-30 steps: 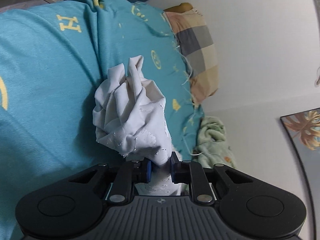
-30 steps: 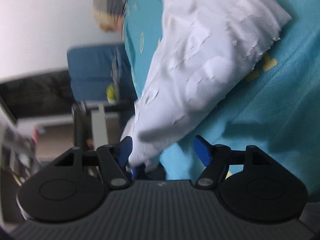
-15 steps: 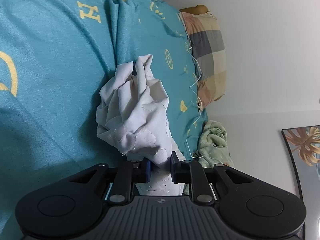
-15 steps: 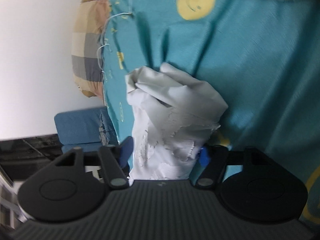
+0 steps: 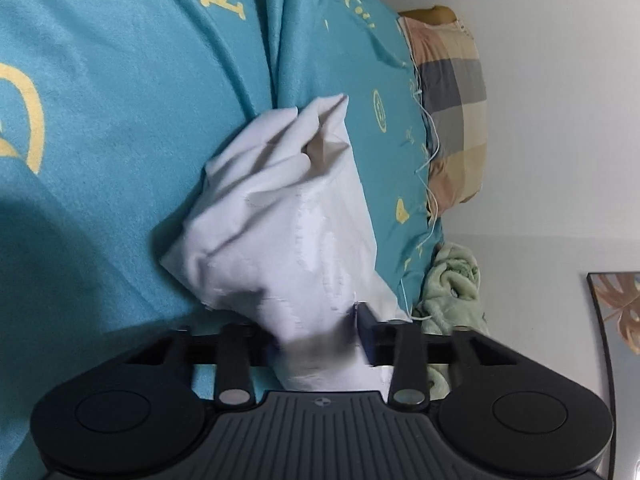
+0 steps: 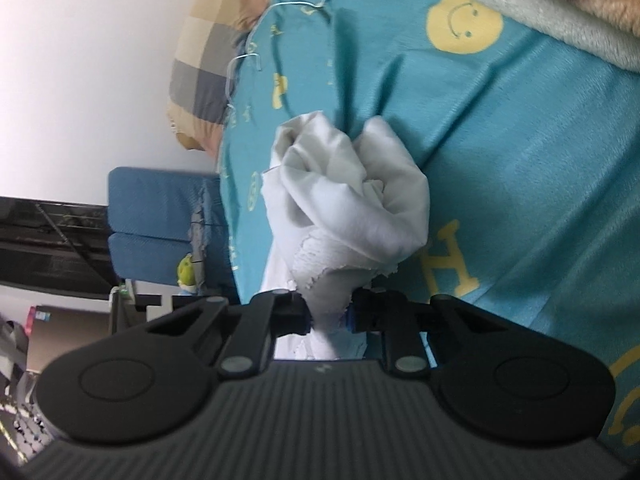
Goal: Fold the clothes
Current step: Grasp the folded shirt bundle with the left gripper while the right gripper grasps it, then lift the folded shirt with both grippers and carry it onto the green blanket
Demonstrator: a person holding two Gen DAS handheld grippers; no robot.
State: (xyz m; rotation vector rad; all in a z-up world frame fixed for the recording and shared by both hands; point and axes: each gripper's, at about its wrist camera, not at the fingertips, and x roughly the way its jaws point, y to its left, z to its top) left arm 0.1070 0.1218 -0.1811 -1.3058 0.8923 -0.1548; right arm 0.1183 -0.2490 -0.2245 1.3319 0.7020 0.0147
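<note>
A white garment (image 5: 280, 216) hangs bunched over the teal bedspread (image 5: 120, 100). My left gripper (image 5: 320, 332) has its jaws spread wider than before, with the cloth still bulging between them; the view there is blurred. In the right wrist view the same white garment (image 6: 344, 208) is crumpled into a ball, and my right gripper (image 6: 328, 316) is shut on its lower edge. The teal bedspread (image 6: 500, 140) lies behind it.
A checked pillow (image 5: 452, 108) lies at the bed's head by the white wall, with a pale green cloth (image 5: 452, 276) beside it. A beige blanket (image 6: 540, 8) lies on the bed. A blue chair (image 6: 160, 208) stands past the bed's edge.
My right gripper has closed on the garment's edge; it was open before. My left jaws have spread apart around the cloth. The garment has bunched up.
</note>
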